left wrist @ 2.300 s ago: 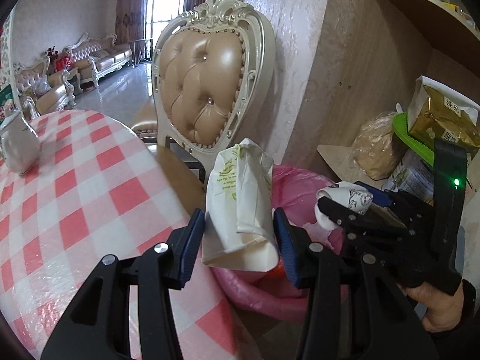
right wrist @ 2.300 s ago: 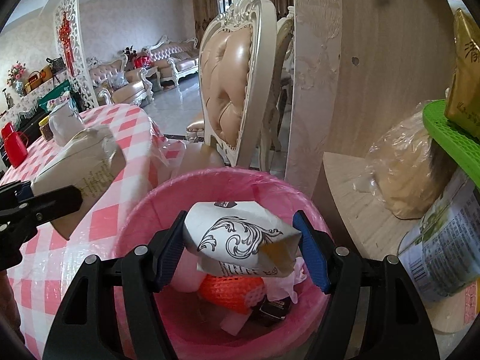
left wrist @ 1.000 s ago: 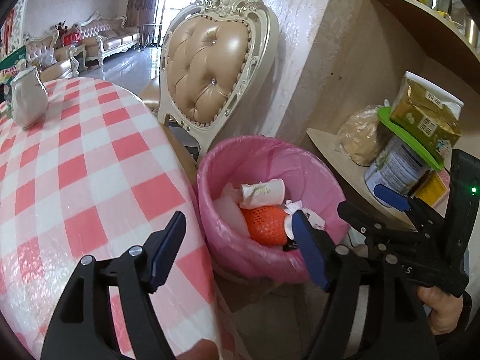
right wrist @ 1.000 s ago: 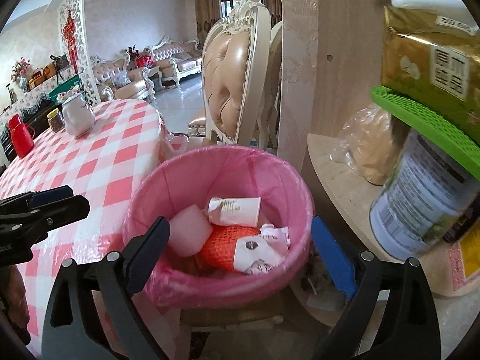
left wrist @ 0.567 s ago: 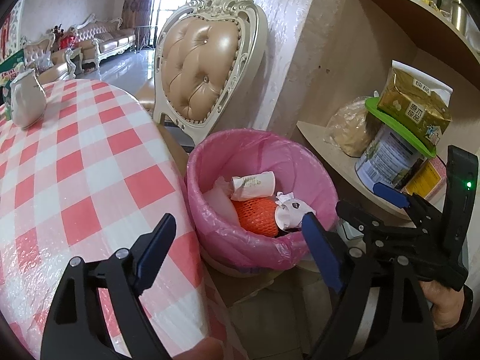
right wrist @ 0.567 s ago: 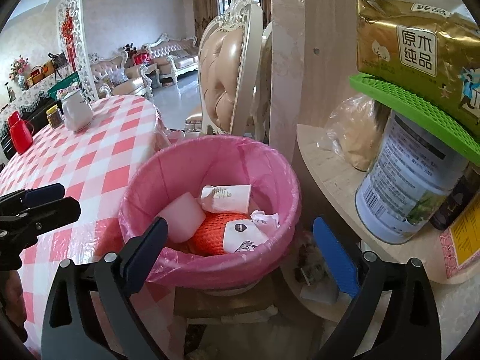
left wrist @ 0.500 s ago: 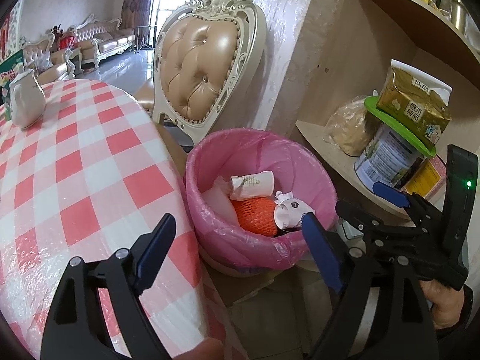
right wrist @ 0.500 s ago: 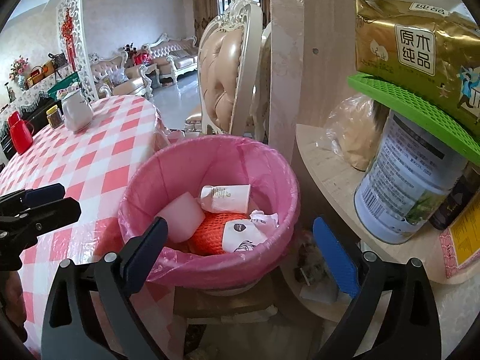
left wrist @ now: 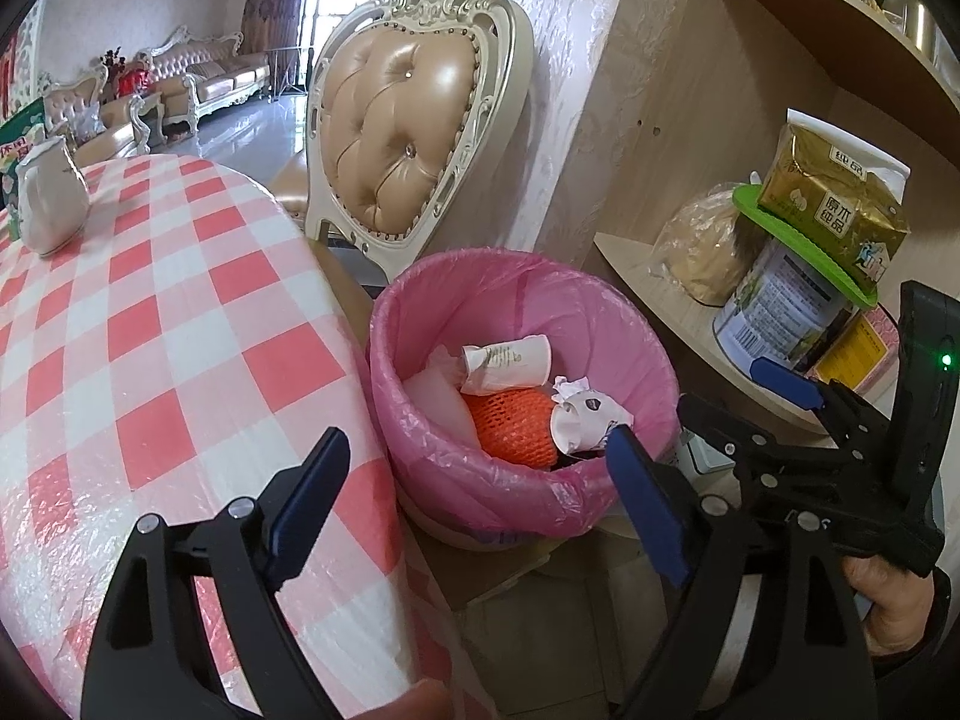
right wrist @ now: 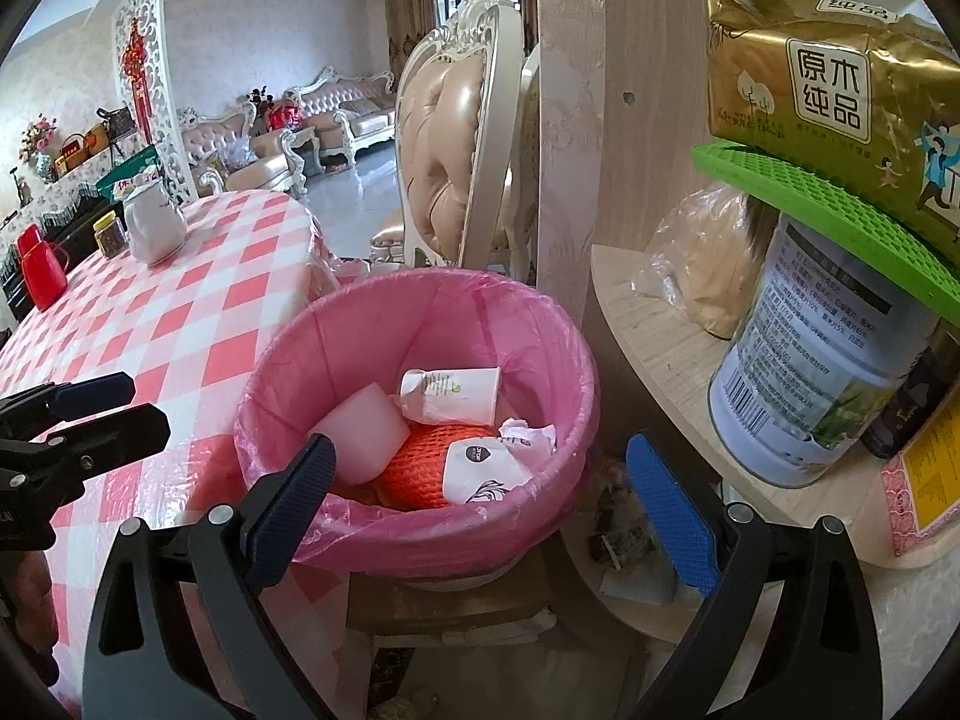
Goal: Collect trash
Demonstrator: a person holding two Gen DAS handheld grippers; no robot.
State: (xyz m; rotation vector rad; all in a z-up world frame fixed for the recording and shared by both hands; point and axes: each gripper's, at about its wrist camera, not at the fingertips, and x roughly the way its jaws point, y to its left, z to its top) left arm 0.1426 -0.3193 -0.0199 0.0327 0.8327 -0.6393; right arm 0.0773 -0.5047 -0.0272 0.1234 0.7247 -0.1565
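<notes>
Both crumpled paper cups [left wrist: 507, 360] are now lying in the pink-lined bin [right wrist: 420, 324] ahead of my fingers; left gripper [left wrist: 480, 492] has just been opening, right gripper [right wrist: 480, 492] is gaping wide, both empty.

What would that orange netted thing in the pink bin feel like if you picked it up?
The orange foam net looks light and squashy: its mesh is puffy and open. It would probably flatten between fingers rather than slip. The paper cups resting on it would likely tumble off.

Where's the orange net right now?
In both wrist views the orange net lies inside the pink-lined bin, under two crushed paper cups, between the checked table and the shelf.
</notes>
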